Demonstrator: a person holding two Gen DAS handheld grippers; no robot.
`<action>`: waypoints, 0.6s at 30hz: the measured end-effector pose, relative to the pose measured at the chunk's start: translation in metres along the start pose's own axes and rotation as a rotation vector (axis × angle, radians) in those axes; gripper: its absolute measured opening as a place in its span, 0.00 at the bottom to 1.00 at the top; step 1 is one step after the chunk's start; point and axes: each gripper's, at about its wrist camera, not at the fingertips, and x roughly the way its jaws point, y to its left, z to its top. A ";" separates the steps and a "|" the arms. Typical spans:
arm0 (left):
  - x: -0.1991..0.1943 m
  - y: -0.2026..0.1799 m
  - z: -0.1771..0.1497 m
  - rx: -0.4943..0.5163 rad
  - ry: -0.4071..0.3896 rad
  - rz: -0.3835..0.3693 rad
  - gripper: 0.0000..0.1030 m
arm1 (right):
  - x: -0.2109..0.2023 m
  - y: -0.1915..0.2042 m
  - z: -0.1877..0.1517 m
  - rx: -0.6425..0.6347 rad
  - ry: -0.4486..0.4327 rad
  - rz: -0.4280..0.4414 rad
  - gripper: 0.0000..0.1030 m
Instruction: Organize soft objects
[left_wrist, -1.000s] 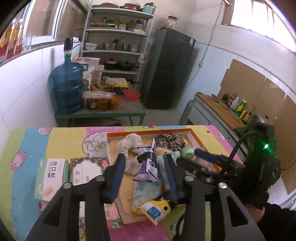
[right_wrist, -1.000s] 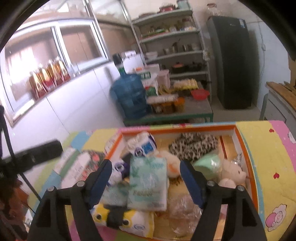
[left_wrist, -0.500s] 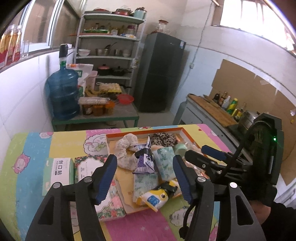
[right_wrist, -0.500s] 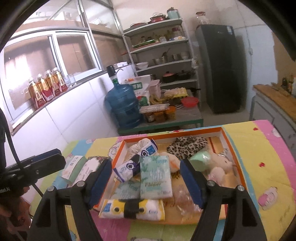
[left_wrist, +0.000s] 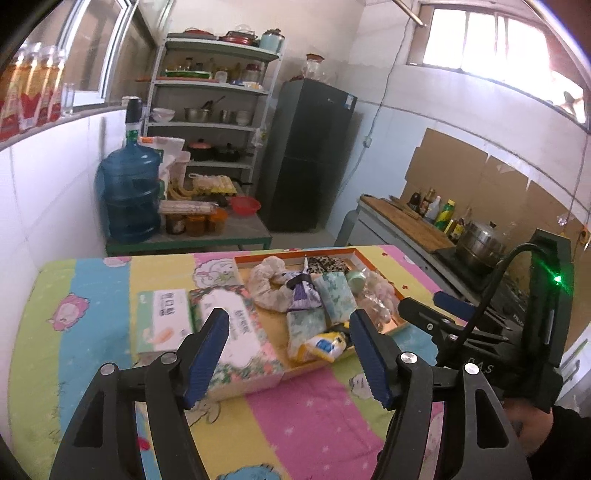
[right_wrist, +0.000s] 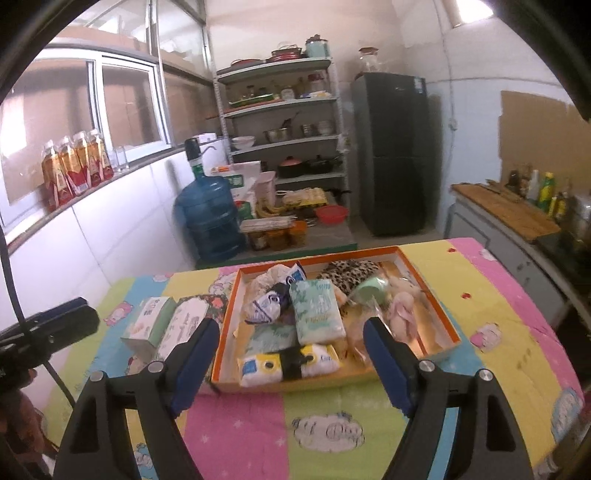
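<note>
Inside, orange tray (right_wrist: 436, 301): tissue packs (right_wrist: 317, 310), plush toys (right_wrist: 400, 314).

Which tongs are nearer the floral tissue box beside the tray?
Left. The left tongs hang just over the floral tissue box; the right tongs face the orange tray, beside the box.

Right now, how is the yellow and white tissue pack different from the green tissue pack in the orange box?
The yellow and white tissue pack lies at the near edge of the orange box; the green tissue pack sits nearer the middle. The yellow and white one has a black band around its middle; the green one has none. The yellow and white one lies crosswise; the green one points away from the camera. Both are soft packs inside the box, with nothing gripping them.
</note>
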 end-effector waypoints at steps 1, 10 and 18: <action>-0.008 0.002 -0.004 0.001 -0.002 -0.001 0.67 | -0.004 0.004 -0.002 -0.004 0.001 -0.016 0.78; -0.063 0.010 -0.026 0.033 -0.030 0.010 0.67 | -0.058 0.051 -0.036 -0.027 -0.017 -0.079 0.78; -0.113 0.006 -0.036 0.064 -0.107 0.038 0.67 | -0.102 0.070 -0.052 -0.001 -0.060 -0.115 0.78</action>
